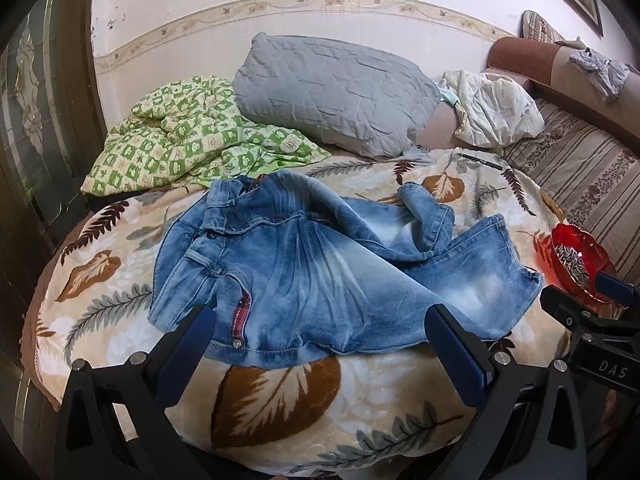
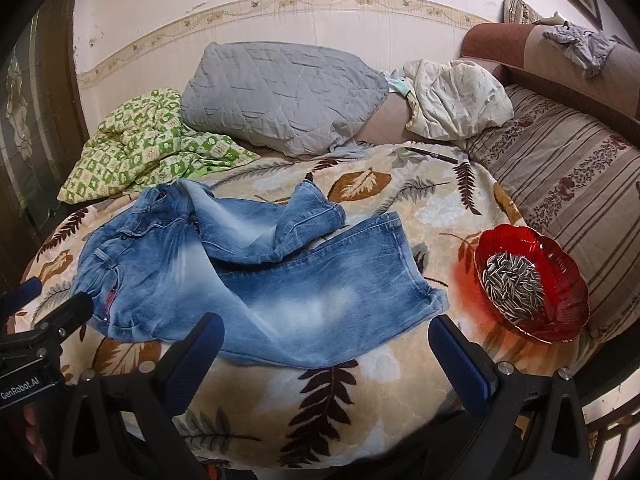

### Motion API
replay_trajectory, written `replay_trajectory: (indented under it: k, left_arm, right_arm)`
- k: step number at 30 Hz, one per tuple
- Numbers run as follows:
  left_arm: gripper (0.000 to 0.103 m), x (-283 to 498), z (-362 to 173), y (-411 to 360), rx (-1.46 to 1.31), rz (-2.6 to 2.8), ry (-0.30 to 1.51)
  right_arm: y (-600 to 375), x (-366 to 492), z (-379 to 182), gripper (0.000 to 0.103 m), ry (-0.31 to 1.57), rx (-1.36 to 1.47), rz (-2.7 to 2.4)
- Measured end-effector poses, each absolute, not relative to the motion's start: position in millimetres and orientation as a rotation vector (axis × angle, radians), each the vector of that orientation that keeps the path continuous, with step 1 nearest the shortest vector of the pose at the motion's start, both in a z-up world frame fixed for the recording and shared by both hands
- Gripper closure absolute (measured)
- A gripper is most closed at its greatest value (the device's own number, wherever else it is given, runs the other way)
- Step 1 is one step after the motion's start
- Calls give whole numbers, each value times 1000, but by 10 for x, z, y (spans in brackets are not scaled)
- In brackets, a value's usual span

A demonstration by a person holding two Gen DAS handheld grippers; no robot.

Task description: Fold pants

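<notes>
- At the far left, you had the green checked quilt (image 1: 192, 136) bunched against the wall, just beyond the waistband end of the jeans.
- Your left gripper (image 1: 320, 334) hovered over the near edge of the jeans, jaws spread wide and holding nothing; the left finger (image 1: 188, 344) sat over the red-lined fly area, the right finger over the near leg.
- The jeans (image 1: 320, 272) lay rumpled on the leaf-print blanket (image 1: 280, 400), roughly in the middle of the bed. Their long axis ran left to right: waistband to your left, hems to your right.
- The near leg stretched out nearly flat toward the right, its hem (image 2: 424, 280) ending just short of the red bowl. The far leg was doubled back on itself, its cuff (image 2: 316, 208) lying on top of the denim, pointing toward the wall.
- Behind the jeans, the grey quilted pillow (image 1: 336, 96) leaned at the wall, and a dark pen (image 1: 480, 161) lay on the blanket to its right.
- Your right gripper (image 2: 326, 344) also stood wide open and empty, its fingers straddling the near leg's lower edge.
- At the right, the red bowl (image 2: 560, 304) of sunflower seeds (image 2: 512, 284) rested on the blanket, near the hem but apart from it, with the striped cushion (image 2: 568, 176) beyond.
</notes>
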State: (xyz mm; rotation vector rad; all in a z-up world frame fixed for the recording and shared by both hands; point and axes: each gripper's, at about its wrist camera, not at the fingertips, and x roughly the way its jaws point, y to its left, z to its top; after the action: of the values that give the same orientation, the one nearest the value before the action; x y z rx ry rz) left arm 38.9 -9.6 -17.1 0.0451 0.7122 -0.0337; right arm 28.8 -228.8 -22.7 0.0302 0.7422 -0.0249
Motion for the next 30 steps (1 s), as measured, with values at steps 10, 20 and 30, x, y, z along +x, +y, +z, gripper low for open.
replay_trajectory:
  k: [10, 20, 30]
  left_arm:
    - [0, 554, -169, -138, 57, -50, 717]
    - [0, 986, -78, -193, 72, -117, 754]
    - [0, 1491, -93, -449, 206, -393, 799]
  right_arm:
    - [-2317, 393, -285, 0, 757, 39, -27]
    - [-2485, 710, -245, 0, 762, 35, 1]
    - [-2734, 1334, -69, 0, 788, 36, 93]
